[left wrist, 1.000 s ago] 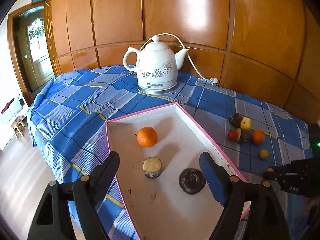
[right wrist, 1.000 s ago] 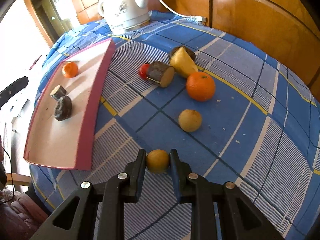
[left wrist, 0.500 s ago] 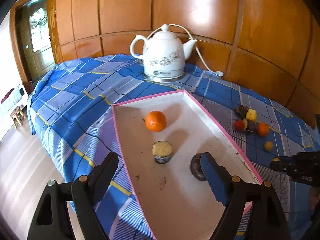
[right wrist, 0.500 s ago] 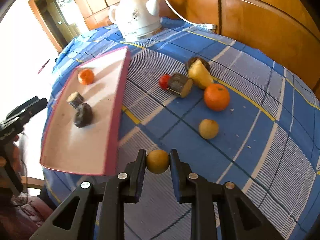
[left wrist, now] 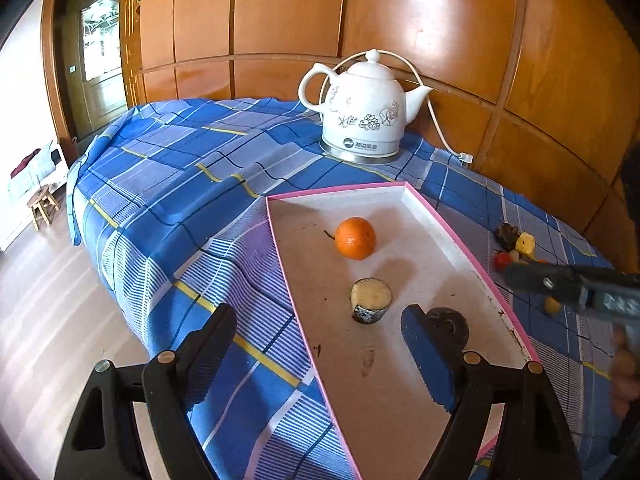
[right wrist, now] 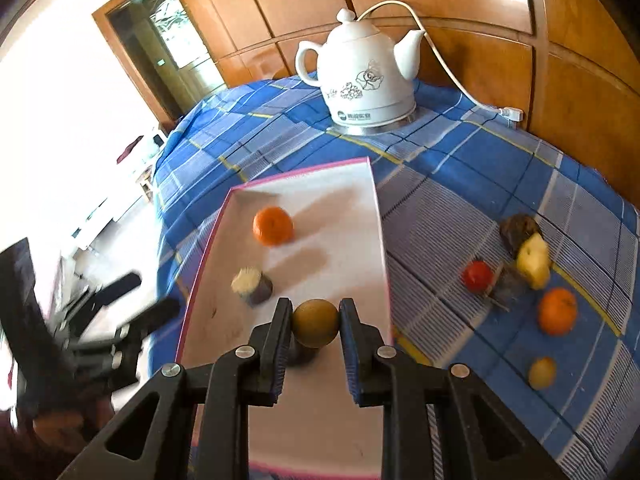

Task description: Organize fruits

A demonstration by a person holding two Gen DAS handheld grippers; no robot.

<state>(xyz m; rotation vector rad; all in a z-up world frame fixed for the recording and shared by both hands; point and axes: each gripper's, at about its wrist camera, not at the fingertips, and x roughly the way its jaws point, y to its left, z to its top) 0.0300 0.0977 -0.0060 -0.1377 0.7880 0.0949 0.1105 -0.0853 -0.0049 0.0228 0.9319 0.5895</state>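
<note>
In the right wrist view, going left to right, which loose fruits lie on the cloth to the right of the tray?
red fruit → pale yellow wedge → orange. Skipped as overlapping: the dark pieces and the small yellow fruit.

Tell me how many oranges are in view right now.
2. One orange lies in the pink-rimmed tray; the other orange sits on the tablecloth, right of the tray. None looks hidden.

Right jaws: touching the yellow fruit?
Touching. The right wrist view shows the right gripper with both jaws pressed against the sides of the yellow fruit, held above the tray.
</note>
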